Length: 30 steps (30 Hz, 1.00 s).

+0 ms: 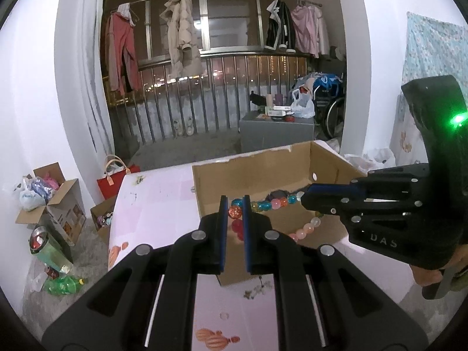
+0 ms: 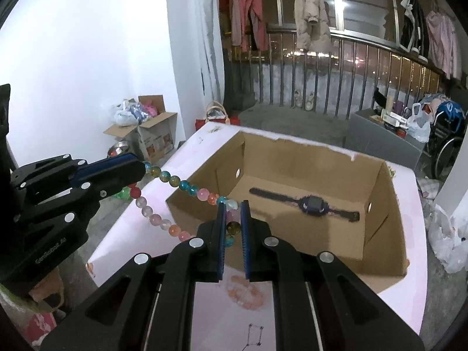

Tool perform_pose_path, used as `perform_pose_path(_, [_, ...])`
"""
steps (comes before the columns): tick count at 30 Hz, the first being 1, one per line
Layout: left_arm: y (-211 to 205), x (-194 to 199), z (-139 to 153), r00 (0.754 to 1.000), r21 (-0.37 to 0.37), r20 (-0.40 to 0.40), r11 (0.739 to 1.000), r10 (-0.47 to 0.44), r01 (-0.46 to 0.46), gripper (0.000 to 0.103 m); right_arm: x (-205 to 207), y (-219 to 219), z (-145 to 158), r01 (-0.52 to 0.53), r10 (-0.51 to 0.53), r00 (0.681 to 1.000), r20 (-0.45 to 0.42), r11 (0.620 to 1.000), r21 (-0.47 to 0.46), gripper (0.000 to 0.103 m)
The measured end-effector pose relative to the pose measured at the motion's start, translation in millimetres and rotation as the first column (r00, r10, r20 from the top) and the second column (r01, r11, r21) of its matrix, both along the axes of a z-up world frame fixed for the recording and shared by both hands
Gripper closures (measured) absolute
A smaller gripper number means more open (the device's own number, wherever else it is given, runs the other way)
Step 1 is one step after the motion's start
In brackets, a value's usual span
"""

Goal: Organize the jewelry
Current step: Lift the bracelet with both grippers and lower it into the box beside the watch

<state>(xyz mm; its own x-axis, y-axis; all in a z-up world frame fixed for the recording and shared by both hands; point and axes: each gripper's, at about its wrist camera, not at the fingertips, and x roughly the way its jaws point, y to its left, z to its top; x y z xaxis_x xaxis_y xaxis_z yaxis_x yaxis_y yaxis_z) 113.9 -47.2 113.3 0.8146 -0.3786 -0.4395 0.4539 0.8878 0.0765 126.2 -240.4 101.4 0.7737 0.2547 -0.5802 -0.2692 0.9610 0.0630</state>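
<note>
Watch [image 2: 305, 204] already lies in the box [image 2: 380, 193]; each tool, left [image 1: 235, 204] and right [image 2: 233, 212], pinches the bead necklace [image 2: 187, 188], not yet boxed.

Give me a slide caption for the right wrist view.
Both grippers hold a bead necklace stretched above a cardboard box containing a watch.

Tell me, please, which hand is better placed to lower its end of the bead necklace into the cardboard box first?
Probably the right: its gripper holds the bead necklace at the cardboard box rim, above the watch; the left gripper holds its end outside the box.
</note>
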Motion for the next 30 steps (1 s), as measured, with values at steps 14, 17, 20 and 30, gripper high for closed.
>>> perform_pose_path(14, [-21, 53, 24, 0.999, -0.009, -0.013, 1.000, -0.029, 0.029, 0.095, 57, -19, 14, 0.018, -0.015, 0.999, -0.051, 0.998, 0.052, 0.093])
perform_pose_path(17, [-24, 63, 24, 0.999, -0.010, -0.028, 0.999, -0.034, 0.034, 0.095, 68, -22, 12, 0.023, -0.019, 0.997, -0.073, 0.998, 0.052, 0.093])
perform_pose_path(20, [-30, 77, 20, 0.997, -0.004, -0.061, 0.999, -0.044, 0.044, 0.095, 81, -28, 8, 0.028, -0.022, 0.994, -0.105, 0.998, 0.055, 0.093])
perform_pose_path(30, [-45, 112, -9, 0.983, 0.017, -0.176, 0.999, -0.042, 0.045, 0.095, 122, -41, -19, 0.023, 0.004, 0.968, -0.251, 0.994, 0.106, 0.093])
